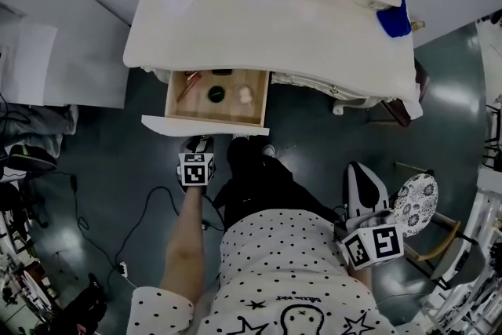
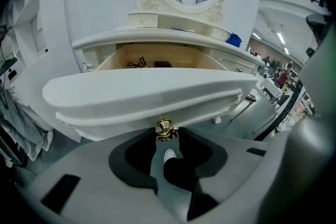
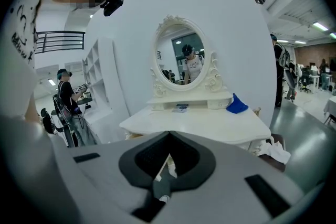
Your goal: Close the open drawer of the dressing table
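Person in a dotted shirt, seen from above.
White short-sleeved shirt (image 1: 282,263) with black polka dots and what looks like a black star-and-face print on the front; black trousers (image 1: 259,180); white low shoe (image 2: 169,155).

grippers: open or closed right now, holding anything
Left gripper: closed on the drawer knob.
Right gripper: closed, empty.
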`<state>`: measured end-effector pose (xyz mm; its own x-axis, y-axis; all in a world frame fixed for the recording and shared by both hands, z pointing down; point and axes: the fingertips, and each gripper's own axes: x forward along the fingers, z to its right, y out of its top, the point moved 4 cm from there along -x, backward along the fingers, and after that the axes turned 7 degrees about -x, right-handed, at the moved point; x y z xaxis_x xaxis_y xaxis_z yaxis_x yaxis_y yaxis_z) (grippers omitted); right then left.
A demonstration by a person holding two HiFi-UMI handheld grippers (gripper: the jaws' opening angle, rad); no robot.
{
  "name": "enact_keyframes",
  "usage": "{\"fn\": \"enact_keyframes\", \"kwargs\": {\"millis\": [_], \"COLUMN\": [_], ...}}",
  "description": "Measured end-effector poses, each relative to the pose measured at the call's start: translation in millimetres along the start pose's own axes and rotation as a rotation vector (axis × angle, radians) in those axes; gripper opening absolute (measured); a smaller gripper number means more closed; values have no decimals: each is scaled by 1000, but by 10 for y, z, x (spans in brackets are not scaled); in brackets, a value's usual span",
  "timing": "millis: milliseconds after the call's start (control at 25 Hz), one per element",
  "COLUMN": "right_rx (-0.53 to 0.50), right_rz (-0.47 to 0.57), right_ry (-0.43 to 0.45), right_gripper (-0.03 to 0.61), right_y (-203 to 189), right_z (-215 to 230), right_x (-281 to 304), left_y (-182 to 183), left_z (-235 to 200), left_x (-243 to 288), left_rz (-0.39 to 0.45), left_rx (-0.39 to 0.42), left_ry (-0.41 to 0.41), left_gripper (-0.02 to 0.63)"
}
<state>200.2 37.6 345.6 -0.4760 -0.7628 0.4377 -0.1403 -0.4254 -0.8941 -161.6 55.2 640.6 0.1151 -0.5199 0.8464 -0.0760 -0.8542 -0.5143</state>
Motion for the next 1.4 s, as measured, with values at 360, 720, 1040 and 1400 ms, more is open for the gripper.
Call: {"fn": "enact_keyframes", "kwargs": {"millis": [360, 720, 1040, 1400], "right_rx": [-10, 5, 16, 19], "right_rz": [0, -34, -57, -58], "right_ry": [-25, -57, -49, -66], "right_gripper": [9, 9, 9, 9], "right_y": [95, 214, 227, 249], "right_z": [-131, -240, -285, -301], "right_x": [109, 268, 369, 421], "left_y": [97, 235, 352, 471], "left_z": [-15, -40, -61, -77], "left_x": [59, 134, 197, 264], "left_rz": [53, 37, 46, 44], "left_rx": [-3, 10, 6, 16], "left_ry": [-6, -42, -47, -65], "left_gripper": [147, 146, 143, 143]}}
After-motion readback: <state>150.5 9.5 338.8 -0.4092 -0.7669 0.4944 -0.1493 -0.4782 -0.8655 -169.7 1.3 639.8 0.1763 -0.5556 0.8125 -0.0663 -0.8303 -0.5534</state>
